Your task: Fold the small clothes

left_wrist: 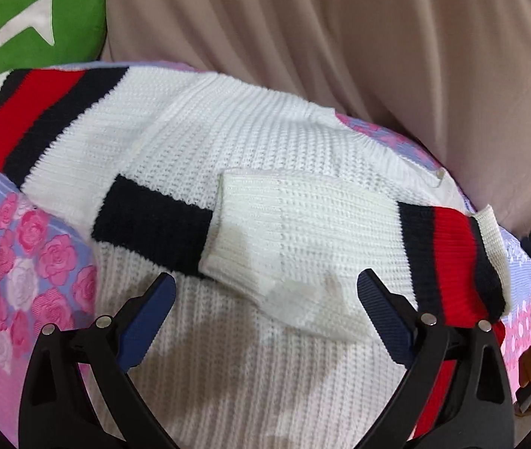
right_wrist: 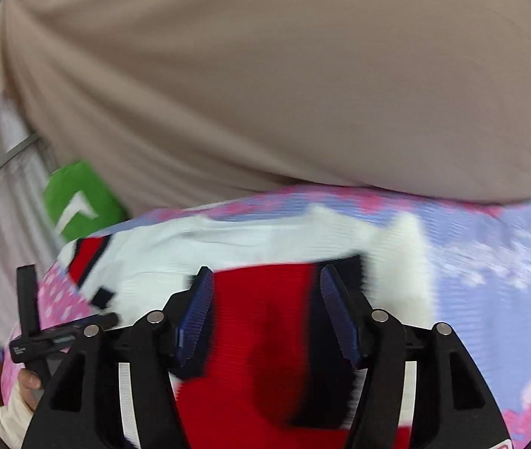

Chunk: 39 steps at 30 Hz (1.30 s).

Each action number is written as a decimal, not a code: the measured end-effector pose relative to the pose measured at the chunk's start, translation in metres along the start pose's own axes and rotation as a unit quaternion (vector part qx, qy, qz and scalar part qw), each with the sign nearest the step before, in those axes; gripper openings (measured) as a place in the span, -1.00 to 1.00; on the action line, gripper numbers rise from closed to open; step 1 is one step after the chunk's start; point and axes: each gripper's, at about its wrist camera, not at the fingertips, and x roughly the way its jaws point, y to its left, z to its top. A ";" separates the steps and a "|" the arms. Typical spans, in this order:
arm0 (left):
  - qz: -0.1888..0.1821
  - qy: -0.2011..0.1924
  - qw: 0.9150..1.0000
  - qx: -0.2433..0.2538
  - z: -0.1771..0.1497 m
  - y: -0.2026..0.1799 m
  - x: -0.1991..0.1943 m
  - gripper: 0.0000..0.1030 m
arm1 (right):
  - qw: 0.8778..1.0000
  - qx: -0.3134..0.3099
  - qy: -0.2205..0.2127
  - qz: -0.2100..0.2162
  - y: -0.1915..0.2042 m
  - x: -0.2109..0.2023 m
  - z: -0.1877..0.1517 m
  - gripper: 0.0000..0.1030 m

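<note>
**Sweater spread on the floral bedspread**

The white knit sweater lies flat on the floral bedspread, one striped sleeve folded across it. The left hand-held gripper hovers above, fingers spread. The right hand-held gripper is also parted, over the red stripe.

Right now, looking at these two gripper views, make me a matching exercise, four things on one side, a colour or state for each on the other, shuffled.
Things:
1. sweater
2. cushion
3. bedsheet
4. left gripper

Descriptions:
A. green with a white mark
B. open above the knit
C. pink roses on lilac
D. white knit, sleeve laid across its body

Pairs: 1-D, 2-A, 3-C, 4-B
</note>
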 end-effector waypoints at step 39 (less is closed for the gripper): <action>0.064 -0.054 0.993 0.088 0.043 -0.045 0.025 -0.54 | 0.998 0.025 0.023 -0.060 -0.066 -0.003 -0.037 -0.89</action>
